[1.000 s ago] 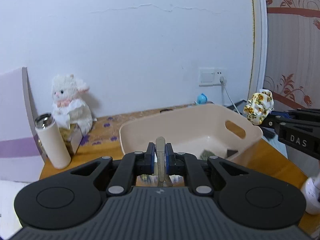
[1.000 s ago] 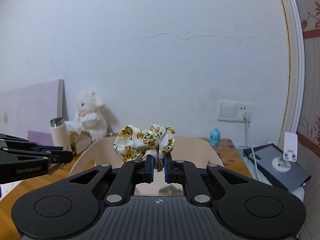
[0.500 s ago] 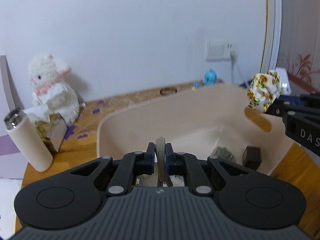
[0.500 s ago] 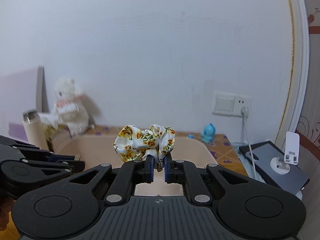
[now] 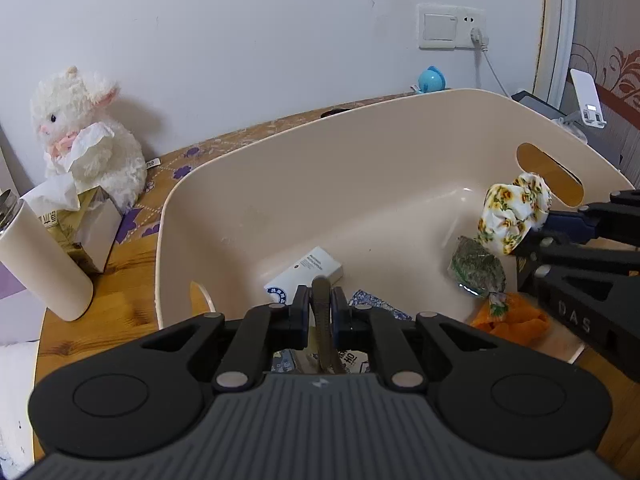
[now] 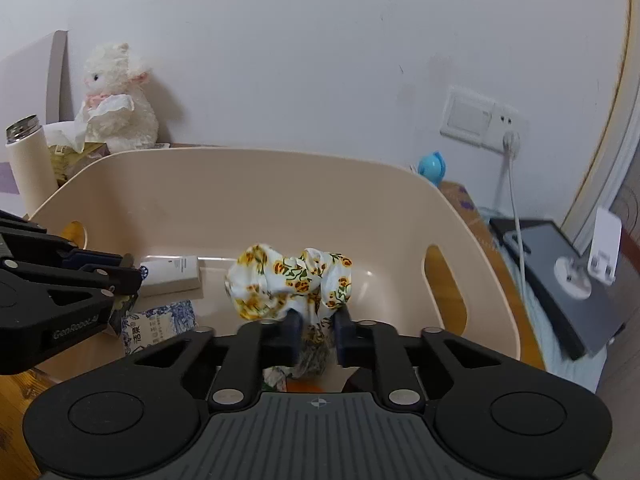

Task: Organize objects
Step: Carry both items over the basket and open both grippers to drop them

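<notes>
A beige plastic basket stands on the wooden table; it also shows in the right wrist view. My left gripper is shut on a thin olive-brown strip and hangs over the basket's near side. My right gripper has its jaws slightly parted, with a floral scrunchie still between them; it sits low inside the basket's right end, and the scrunchie also shows in the left wrist view. In the basket lie a white box, a green packet, an orange item and a blue-patterned packet.
A white plush lamb sits behind a tissue box at the left. A cream thermos stands at the table's left edge. A blue toy, a wall socket with cable and a tablet with a white stand are to the right.
Both grippers have come forward and down into the basket. The right gripper's jaws have parted a little around the scrunchie. The basket's contents have come into view.
</notes>
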Available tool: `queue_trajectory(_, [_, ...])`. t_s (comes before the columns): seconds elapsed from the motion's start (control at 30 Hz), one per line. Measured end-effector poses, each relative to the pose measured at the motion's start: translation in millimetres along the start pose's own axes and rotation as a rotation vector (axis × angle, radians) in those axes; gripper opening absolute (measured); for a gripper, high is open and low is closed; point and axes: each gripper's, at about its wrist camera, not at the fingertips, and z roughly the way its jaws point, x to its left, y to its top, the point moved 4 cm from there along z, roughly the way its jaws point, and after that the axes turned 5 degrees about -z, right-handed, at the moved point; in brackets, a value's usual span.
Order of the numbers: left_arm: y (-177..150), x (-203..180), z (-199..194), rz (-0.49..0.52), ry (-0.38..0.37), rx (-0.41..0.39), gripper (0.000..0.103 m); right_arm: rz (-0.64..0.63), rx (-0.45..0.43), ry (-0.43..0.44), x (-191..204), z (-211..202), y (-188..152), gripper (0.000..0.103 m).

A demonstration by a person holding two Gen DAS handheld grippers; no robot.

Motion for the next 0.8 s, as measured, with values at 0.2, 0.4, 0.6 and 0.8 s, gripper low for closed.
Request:
queue_trajectory(0.2, [5.0, -4.9, -12.6, -0.03, 0.002, -0.031, 0.07, 0.024, -0.025, 0.008, -4.7, -13.1, 1.4, 0.058])
queue_trajectory(0.4, [11.3, -7.0, -31.3, -0.039, 0.012, -0.081, 0.079, 0.037, -0.074, -0.01, -15.6, -38.6, 4.2, 0.071])
queue_trajectory(0.6, [11.8, -3.7, -48.1, -0.047, 0.034, -0.102, 0.08, 0.057, -0.122, -0.03, -25.3, -65.0, 4.4, 0.074])
queue_trajectory(0.8, [8.1, 0.8, -69.5, -0.063, 0.042, -0.127, 0.081, 0.067, -0.154, -0.024, -26.3, -86.4, 1.1, 0.077])
